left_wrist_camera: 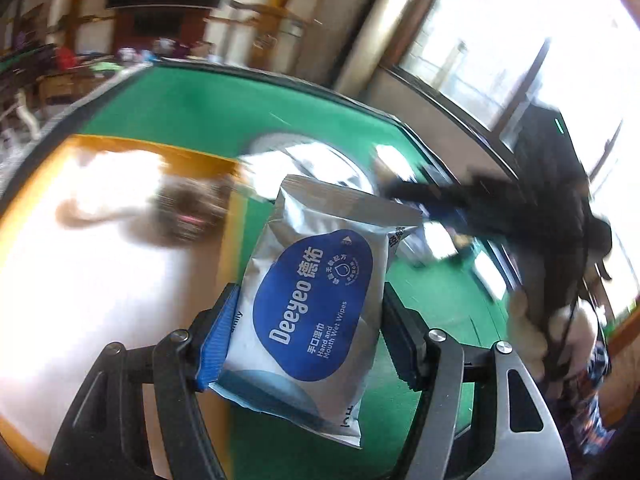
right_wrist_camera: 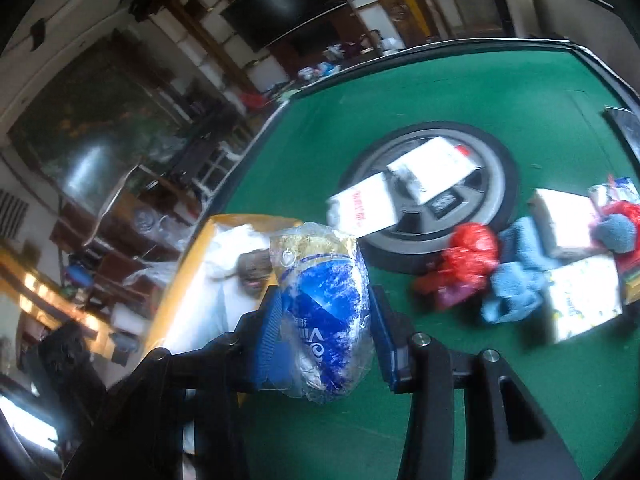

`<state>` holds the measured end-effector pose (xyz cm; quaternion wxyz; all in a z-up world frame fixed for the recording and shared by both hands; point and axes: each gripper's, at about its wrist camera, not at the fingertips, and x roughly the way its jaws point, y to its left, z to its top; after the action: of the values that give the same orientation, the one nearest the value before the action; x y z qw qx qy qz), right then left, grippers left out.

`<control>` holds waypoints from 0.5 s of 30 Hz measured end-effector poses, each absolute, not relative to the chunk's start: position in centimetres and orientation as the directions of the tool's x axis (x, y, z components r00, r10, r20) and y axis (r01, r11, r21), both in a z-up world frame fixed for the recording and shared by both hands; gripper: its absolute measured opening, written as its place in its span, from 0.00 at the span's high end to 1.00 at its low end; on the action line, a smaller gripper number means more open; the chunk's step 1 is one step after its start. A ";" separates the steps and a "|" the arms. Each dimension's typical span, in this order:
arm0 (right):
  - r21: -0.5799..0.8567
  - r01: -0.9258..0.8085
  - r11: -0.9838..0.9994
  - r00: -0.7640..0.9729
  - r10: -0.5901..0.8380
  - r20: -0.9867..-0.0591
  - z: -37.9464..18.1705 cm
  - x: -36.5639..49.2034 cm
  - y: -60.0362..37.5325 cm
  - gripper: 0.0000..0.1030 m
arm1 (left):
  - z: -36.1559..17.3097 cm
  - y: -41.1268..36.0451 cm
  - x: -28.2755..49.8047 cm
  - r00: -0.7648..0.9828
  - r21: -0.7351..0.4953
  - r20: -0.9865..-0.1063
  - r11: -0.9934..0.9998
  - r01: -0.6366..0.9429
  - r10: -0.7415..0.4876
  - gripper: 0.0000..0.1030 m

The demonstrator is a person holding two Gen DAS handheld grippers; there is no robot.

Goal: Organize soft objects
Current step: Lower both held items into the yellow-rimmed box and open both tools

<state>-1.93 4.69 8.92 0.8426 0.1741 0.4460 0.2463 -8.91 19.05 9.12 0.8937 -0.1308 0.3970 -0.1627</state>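
Observation:
My left gripper (left_wrist_camera: 308, 340) is shut on a silver and blue pack of Deeyeo wet wipes (left_wrist_camera: 316, 296) and holds it above the green table (left_wrist_camera: 180, 116), beside an orange-rimmed bin (left_wrist_camera: 120, 144) with white cloth and a furry toy (left_wrist_camera: 188, 208) inside. My right gripper (right_wrist_camera: 324, 328) is shut on a blue and white plastic tissue pack (right_wrist_camera: 324, 300), held above the table (right_wrist_camera: 440, 88) next to the same bin (right_wrist_camera: 224, 224). Red (right_wrist_camera: 468, 264) and blue (right_wrist_camera: 516, 280) soft cloths lie in a pile on the right.
A round grey hub (right_wrist_camera: 432, 236) in the table's middle carries white boxes (right_wrist_camera: 436, 168). More white boxes (right_wrist_camera: 584, 300) sit among the cloths at right. A person in dark clothes (left_wrist_camera: 552, 208) stands past the table's right edge. Cluttered shelves stand behind the table.

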 end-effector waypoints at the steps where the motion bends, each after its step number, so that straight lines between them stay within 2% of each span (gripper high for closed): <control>1: 0.517 -0.277 0.810 0.465 0.584 -0.665 8.9 -2.0 5.5 0.62 | 9.3 20.4 -8.6 0.646 -0.348 -0.672 0.924 0.157 -0.363 0.35; 4: 0.518 -0.321 0.793 0.421 0.610 -0.672 8.4 -1.7 8.8 0.62 | 9.0 25.0 -7.7 0.658 -0.282 -0.714 0.959 0.042 -0.239 0.35; 9: 0.525 -0.363 0.770 0.336 0.633 -0.697 6.2 -0.3 14.8 0.62 | 6.5 30.8 -5.4 0.622 -0.223 -0.776 0.968 -0.114 -0.105 0.35; 12: 0.529 -0.364 0.766 0.282 0.632 -0.722 4.9 0.6 17.8 0.62 | 4.6 33.0 -3.8 0.586 -0.216 -0.808 0.959 -0.185 -0.069 0.34; 15: 0.515 -0.365 0.776 0.245 0.614 -0.751 3.8 1.0 20.1 0.62 | 3.8 34.3 -3.0 0.554 -0.240 -0.828 0.948 -0.211 -0.086 0.34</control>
<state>0.98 20.05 3.75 0.7802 0.1175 0.5282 0.3137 -2.96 34.33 3.76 0.8672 -0.1579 0.4709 0.0361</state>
